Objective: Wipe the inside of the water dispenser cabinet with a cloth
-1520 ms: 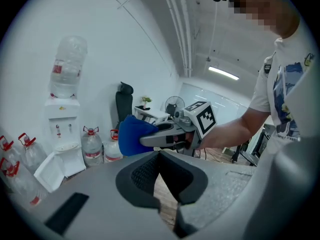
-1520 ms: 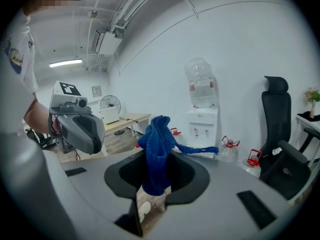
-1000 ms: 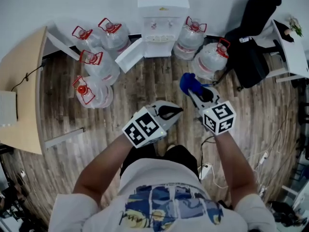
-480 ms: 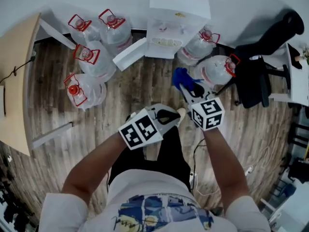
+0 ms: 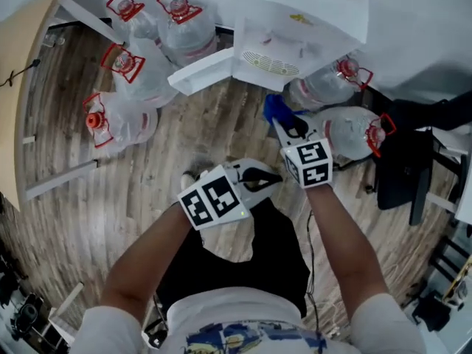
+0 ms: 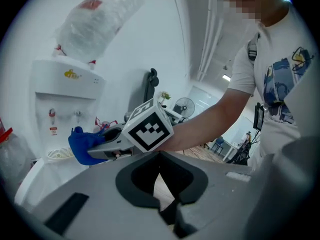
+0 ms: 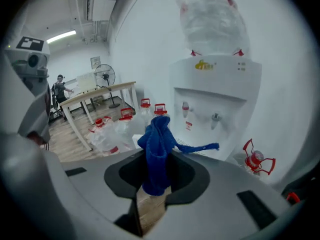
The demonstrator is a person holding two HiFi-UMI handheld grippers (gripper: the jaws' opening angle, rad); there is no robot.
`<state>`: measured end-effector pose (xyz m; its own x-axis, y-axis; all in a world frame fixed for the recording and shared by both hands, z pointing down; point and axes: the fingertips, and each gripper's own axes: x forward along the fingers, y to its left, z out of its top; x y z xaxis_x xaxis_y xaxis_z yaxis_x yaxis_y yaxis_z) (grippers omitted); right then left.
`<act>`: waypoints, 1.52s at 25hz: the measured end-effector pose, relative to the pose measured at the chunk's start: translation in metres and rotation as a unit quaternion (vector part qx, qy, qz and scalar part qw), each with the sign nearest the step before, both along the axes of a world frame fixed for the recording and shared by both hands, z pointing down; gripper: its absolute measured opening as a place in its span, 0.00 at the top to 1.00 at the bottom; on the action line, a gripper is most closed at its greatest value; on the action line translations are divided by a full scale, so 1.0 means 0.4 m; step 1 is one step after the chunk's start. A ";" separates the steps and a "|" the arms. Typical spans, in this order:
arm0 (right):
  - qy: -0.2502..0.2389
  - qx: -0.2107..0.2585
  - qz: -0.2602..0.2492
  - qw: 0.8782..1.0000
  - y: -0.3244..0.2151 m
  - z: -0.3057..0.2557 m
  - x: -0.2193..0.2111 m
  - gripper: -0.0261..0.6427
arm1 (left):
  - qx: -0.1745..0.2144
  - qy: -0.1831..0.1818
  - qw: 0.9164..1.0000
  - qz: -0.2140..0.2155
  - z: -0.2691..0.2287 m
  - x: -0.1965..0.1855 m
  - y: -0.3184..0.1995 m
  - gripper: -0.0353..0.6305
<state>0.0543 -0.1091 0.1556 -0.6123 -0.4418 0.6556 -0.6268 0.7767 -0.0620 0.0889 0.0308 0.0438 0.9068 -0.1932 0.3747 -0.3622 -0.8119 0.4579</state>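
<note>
- Head view: our right gripper (image 5: pixel 282 122) is clamped on the blue cloth (image 5: pixel 273 109), held out toward the dispenser (image 5: pixel 295 28), low, in front of its open door (image 5: pixel 200 74).
- We judge the cloth is pinched at one end so that the loose bunch can meet the cabinet walls first; it is near the opening and not yet inside.
- Left gripper (image 5: pixel 273 175) hangs back by our body, jaws together on nothing (spare for now).
- Cabinet contents are hidden from every view.
- Jugs (image 5: pixel 118 120) with red caps lie on the floor either side of the dispenser, and a bottle (image 7: pixel 212 14) sits on top; we cannot tell how full they are.
</note>
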 end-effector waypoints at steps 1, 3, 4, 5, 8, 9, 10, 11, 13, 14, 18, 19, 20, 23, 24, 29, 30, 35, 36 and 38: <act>0.007 0.004 -0.006 1.000 -0.024 0.049 0.008 0.82 | 0.001 0.005 1.000 -0.006 0.036 0.011 -0.021 0.95; 0.020 0.015 -0.014 1.000 -0.071 0.160 0.020 0.82 | 0.002 0.016 1.000 -0.012 0.117 0.027 -0.059 0.95; 0.026 0.021 -0.016 0.999 -0.091 0.219 0.022 0.82 | 0.005 0.021 1.000 -0.013 0.160 0.029 -0.076 0.95; 0.033 0.027 -0.015 0.999 -0.109 0.278 0.022 0.82 | 0.008 0.027 1.000 -0.011 0.204 0.029 -0.091 0.95; 0.052 0.044 -0.007 0.998 -0.164 0.467 0.012 0.82 | 0.017 0.040 0.999 0.005 0.346 0.015 -0.139 0.95; 0.055 0.049 -0.003 0.997 -0.185 0.532 0.006 0.82 | 0.020 0.041 0.999 0.011 0.398 0.010 -0.157 0.95; 0.058 0.055 0.001 0.997 -0.205 0.595 0.001 0.82 | 0.023 0.041 0.999 0.016 0.449 0.004 -0.173 0.95; 0.060 0.060 0.007 0.996 -0.223 0.654 -0.004 0.82 | 0.026 0.041 0.999 0.019 0.500 -0.001 -0.188 0.95; 0.058 0.073 0.024 0.995 -0.271 0.763 -0.011 0.82 | 0.034 0.041 0.998 0.025 0.594 -0.012 -0.221 0.95; 0.055 0.082 0.037 0.994 -0.300 0.812 -0.013 0.82 | 0.038 0.042 0.998 0.027 0.636 -0.018 -0.236 0.95; 0.038 0.102 0.093 0.990 -0.400 0.979 -0.030 0.82 | 0.046 0.058 0.997 0.036 0.784 -0.031 -0.287 0.95; 0.033 0.109 0.104 0.988 -0.424 1.019 -0.036 0.82 | 0.048 0.063 0.996 0.038 0.818 -0.033 -0.299 0.95; 0.024 0.114 0.119 0.986 -0.449 1.054 -0.041 0.82 | 0.049 0.067 0.996 0.041 0.851 -0.034 -0.312 0.95; -0.009 0.130 0.179 0.975 -0.523 1.133 -0.044 0.82 | 0.056 0.071 0.994 0.061 0.952 -0.035 -0.345 0.95; -0.021 0.138 0.196 0.971 -0.546 1.155 -0.043 0.82 | 0.057 0.074 0.993 0.069 0.981 -0.036 -0.353 0.95; -0.084 0.165 0.283 0.941 -0.652 1.219 0.004 0.82 | 0.063 0.101 0.987 0.103 1.069 -0.043 -0.382 0.95; -0.094 0.172 0.295 0.935 -0.672 1.227 0.011 0.82 | 0.065 0.106 0.986 0.107 1.079 -0.047 -0.385 0.95; -0.135 0.200 0.330 0.912 -0.748 1.247 0.009 0.82 | 0.079 0.124 0.982 0.120 1.124 -0.061 -0.384 0.95; -0.140 0.207 0.333 0.909 -0.763 1.241 0.009 0.82 | 0.077 0.127 0.982 0.119 1.127 -0.060 -0.383 0.95; -0.146 0.220 0.339 0.903 -0.796 1.220 0.015 0.82 | 0.070 0.126 0.982 0.120 1.131 -0.051 -0.381 0.95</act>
<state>0.0605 -0.4275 0.6436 -0.2210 -0.9586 0.1798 -0.9745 0.2095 -0.0810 0.0685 -0.1214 0.4962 0.9930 0.0033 0.1183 -0.0431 -0.9210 0.3871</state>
